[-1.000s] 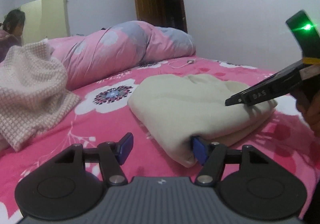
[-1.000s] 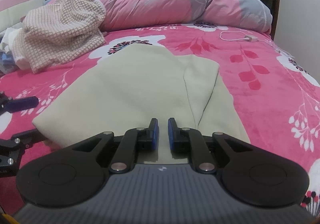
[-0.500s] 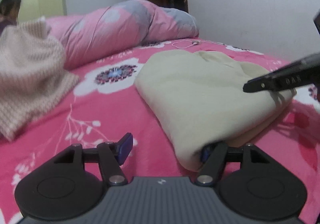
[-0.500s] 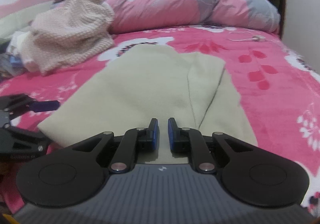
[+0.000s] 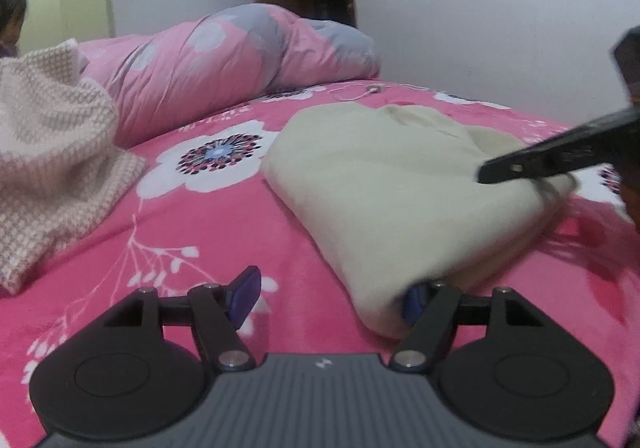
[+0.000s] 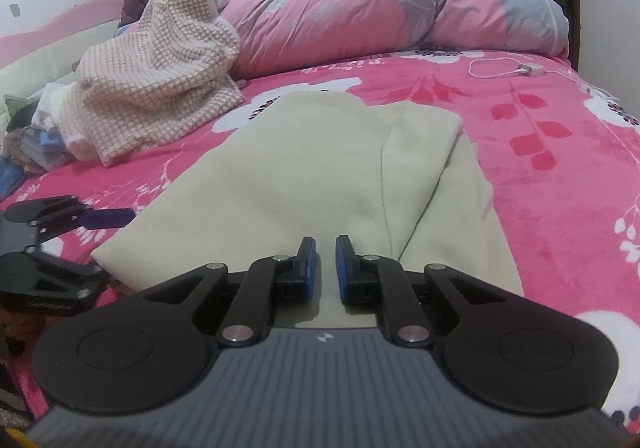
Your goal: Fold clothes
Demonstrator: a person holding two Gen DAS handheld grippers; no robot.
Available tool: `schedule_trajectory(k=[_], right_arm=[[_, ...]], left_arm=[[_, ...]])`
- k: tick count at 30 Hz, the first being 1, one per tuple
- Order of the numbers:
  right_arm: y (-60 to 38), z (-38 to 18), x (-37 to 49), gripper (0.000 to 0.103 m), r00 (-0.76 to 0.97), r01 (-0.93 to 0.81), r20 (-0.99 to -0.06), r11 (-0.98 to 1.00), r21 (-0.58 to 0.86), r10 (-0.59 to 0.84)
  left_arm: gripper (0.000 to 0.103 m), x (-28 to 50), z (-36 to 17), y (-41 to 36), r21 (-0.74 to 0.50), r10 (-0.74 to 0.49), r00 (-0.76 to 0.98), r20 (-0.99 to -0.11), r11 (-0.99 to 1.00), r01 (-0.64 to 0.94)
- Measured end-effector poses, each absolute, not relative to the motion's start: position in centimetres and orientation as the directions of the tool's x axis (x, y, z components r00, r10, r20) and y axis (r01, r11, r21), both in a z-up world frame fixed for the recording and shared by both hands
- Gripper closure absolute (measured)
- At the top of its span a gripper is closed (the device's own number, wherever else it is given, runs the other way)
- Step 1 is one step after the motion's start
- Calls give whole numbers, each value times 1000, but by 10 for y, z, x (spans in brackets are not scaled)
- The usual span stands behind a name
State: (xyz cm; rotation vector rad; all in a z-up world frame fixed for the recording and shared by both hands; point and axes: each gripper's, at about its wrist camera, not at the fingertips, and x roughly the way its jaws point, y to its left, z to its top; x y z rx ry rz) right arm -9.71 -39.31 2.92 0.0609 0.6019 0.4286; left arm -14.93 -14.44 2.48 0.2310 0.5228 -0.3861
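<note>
My left gripper [image 5: 332, 294] is spreading apart beside the folded cream garment [image 5: 400, 184]; right gripper [image 6: 325, 262] is pinching its edge.

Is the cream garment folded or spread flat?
Folded: the cream garment lies in stacked layers, a rounded fold edge at its near corner.

Soft, even indoor light is seen in both fisheye views, with lines bent and corners blackened at the edges, motion blur ahead of the tongs in the left view, and faint shadows only.
</note>
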Motion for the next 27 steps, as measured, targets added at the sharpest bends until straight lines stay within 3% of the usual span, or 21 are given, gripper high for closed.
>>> schedule_trajectory(k=[1, 5, 8, 9, 10, 13, 16, 21, 27], right_arm=[[-394, 29, -98, 95, 741, -375, -532, 910, 180, 410], [-400, 26, -97, 95, 744, -381, -515, 903, 197, 426], [-399, 27, -98, 94, 743, -383, -517, 904, 192, 425], [-397, 28, -98, 94, 745, -380, -520, 906, 185, 418], [-396, 29, -99, 94, 747, -376, -523, 910, 177, 410], [-394, 33, -101, 94, 749, -362, -534, 917, 166, 392], [-396, 44, -104, 94, 744, -338, -544, 921, 192, 387], [-384, 43, -120, 94, 732, -415, -576, 909, 46, 363], [-384, 34, -124, 94, 761, -402, -541, 915, 39, 358]], left_arm=[[29, -161, 28, -140, 132, -304, 795, -525, 893, 430], [31, -186, 43, -134, 187, -284, 813, -509, 885, 426], [41, -183, 55, -150, 183, -324, 837, -441, 881, 437], [49, -180, 57, -159, 192, -339, 839, -425, 872, 450], [66, -177, 59, -168, 202, -355, 841, -408, 864, 462], [100, -167, 50, -195, 251, -367, 829, -422, 832, 495], [101, -162, 36, -204, 271, -367, 810, -457, 810, 520], [101, -157, 19, -196, 199, -395, 788, -472, 823, 532], [100, -154, 22, -185, 103, -435, 761, -481, 834, 542]])
